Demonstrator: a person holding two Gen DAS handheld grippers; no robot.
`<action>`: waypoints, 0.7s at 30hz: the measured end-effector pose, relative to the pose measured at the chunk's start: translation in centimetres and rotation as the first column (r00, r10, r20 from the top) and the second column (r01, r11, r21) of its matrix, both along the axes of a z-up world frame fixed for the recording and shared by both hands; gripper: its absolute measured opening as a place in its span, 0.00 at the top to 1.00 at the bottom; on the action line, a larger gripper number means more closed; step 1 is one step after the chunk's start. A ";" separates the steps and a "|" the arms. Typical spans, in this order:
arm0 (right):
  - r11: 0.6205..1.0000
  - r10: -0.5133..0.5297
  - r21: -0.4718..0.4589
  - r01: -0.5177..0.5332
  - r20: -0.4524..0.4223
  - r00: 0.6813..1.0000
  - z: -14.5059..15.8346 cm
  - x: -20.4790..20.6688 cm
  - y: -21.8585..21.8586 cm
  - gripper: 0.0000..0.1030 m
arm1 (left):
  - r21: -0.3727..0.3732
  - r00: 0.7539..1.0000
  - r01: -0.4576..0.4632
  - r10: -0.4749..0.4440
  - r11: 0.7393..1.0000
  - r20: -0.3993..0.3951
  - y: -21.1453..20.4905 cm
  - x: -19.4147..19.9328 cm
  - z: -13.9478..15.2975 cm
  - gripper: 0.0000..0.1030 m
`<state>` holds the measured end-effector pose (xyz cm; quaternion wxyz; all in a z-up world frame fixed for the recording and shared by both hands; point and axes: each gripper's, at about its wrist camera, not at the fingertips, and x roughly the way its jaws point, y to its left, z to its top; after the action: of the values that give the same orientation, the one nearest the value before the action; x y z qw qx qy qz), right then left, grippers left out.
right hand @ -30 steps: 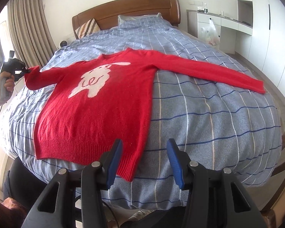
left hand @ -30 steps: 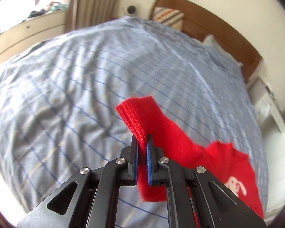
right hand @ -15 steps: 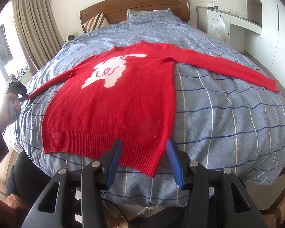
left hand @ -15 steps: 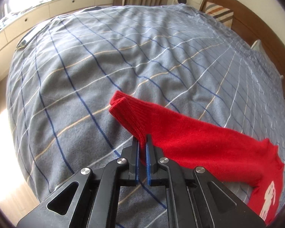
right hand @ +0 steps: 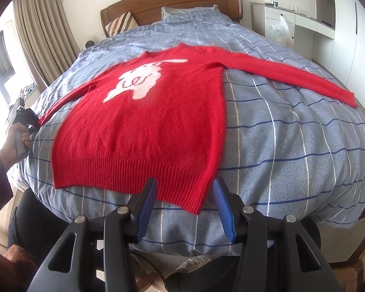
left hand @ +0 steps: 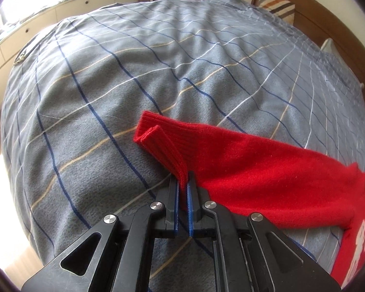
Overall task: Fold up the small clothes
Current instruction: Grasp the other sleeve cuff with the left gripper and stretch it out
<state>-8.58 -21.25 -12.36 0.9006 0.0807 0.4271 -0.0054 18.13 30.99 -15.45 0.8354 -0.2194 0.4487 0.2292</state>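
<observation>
A red sweater (right hand: 143,121) with a white rabbit on its chest lies flat, front up, on the bed. Its right sleeve (right hand: 292,76) stretches out to the right. My left gripper (left hand: 183,182) is shut on the ribbed cuff of the left sleeve (left hand: 163,143), pulled out over the bed's left side; it also shows in the right wrist view (right hand: 28,119). My right gripper (right hand: 183,189) is open, its jaws on either side of the hem's right corner (right hand: 194,202), just above it.
The bed (right hand: 292,150) has a blue checked cover and a wooden headboard (right hand: 172,0) with pillows. Curtains (right hand: 41,36) and a window ledge are on the left. White cabinets (right hand: 304,29) stand on the right.
My left gripper pulled the sleeve cuff outward, straightening the sleeve. My right gripper moved closer to the hem's right corner, still open.
</observation>
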 end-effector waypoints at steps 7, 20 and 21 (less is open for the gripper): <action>1.000 0.008 -0.001 -0.008 -0.001 1.000 0.1 0.2 0.2 0.53 | -0.071 0.998 0.033 -0.030 0.997 0.046 0.9 -1.1 0.4 0.83; 0.988 -0.156 -0.006 0.157 0.046 0.987 1.6 -1.2 -5.0 0.45 | 0.076 0.961 0.254 -0.261 0.964 0.097 -5.0 -10.0 5.2 0.28; 0.984 -0.177 -0.002 0.177 0.048 0.983 1.8 -1.3 -5.6 0.45 | 0.082 0.949 0.293 -0.300 0.953 0.095 -6.1 -10.6 5.3 0.27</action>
<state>-9.85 -26.89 -10.52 0.9066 0.1157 0.3968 -0.0847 7.58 24.90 -10.14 0.8900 -0.1334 0.4235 0.1036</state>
